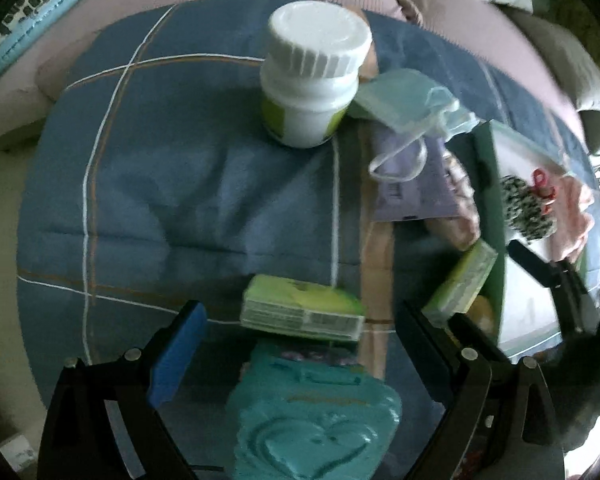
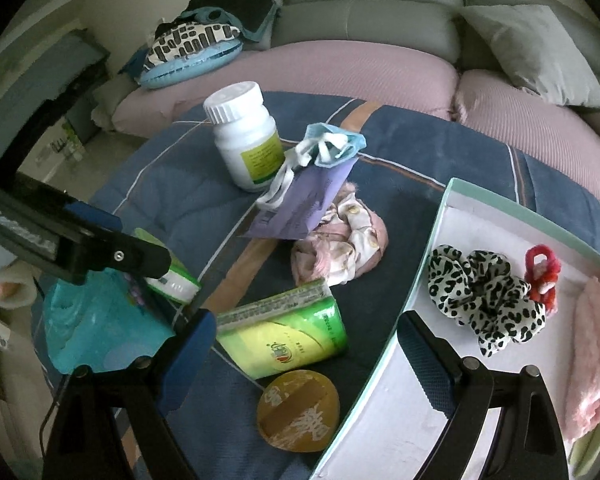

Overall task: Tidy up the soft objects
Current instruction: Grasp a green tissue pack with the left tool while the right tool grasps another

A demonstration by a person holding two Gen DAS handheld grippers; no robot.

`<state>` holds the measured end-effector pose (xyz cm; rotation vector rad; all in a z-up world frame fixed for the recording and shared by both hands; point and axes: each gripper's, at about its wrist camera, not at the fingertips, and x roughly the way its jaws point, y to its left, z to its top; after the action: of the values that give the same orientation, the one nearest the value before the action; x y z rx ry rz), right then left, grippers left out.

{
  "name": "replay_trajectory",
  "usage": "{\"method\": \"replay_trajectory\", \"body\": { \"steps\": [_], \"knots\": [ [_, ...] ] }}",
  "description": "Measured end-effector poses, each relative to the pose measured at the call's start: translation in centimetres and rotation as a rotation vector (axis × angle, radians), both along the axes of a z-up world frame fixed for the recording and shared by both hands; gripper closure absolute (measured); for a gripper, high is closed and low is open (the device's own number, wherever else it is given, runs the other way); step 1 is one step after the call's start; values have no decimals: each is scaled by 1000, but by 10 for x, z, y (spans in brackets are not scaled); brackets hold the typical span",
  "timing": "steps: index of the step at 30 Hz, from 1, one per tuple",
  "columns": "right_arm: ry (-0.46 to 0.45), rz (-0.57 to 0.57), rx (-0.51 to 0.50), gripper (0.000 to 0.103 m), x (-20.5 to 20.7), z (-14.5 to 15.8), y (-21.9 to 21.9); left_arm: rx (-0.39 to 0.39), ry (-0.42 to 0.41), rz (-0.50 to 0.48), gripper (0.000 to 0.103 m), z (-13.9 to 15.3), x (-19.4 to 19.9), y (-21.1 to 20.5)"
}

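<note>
My left gripper [image 1: 300, 320] is open, hovering over a green tissue pack [image 1: 302, 307] and a teal heart-embossed packet [image 1: 316, 420] on the blue quilt [image 1: 180, 184]. My right gripper [image 2: 304, 340] is open and empty above a second green tissue pack [image 2: 288, 332], beside the white box [image 2: 476, 216]. The box holds a leopard scrunchie [image 2: 484, 292], a red hair tie [image 2: 542, 276] and a pink fluffy cloth [image 2: 592, 356]. A pink floral scrunchie [image 2: 340, 244] and a blue face mask [image 2: 332, 144] lie on the quilt.
A white pill bottle [image 2: 248, 136] stands at the quilt's far side, next to a purple sachet [image 2: 304, 204]. A round gold-wrapped disc [image 2: 298, 410] lies near the box's edge. Pink cushions [image 2: 320, 68] and a grey sofa sit behind. The left gripper shows in the right wrist view [image 2: 100, 252].
</note>
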<state>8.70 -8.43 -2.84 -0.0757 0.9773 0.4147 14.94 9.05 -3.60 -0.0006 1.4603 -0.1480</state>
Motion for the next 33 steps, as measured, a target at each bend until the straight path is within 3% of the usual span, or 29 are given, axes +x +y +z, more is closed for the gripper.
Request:
{"method": "replay_trajectory", "body": {
  "steps": [8,20,26,27,33],
  "knots": [
    [-48,60,-42,10,-9,5,13,46,36,-32,8,-14,9,-10],
    [-34,60,-63,16,-5,-5,15,46,61,-32,9,-27,23,-8],
    [-18,68,-52,25,-2,-10,18,41,65,-32,20,-36,27,-4],
    [-18,70,-49,32,-2,-10,18,40,63,-32,24,-36,23,-6],
    [-18,72,-47,33,-3,-10,18,37,57,-62,34,-34,16,-10]
  ]
}}
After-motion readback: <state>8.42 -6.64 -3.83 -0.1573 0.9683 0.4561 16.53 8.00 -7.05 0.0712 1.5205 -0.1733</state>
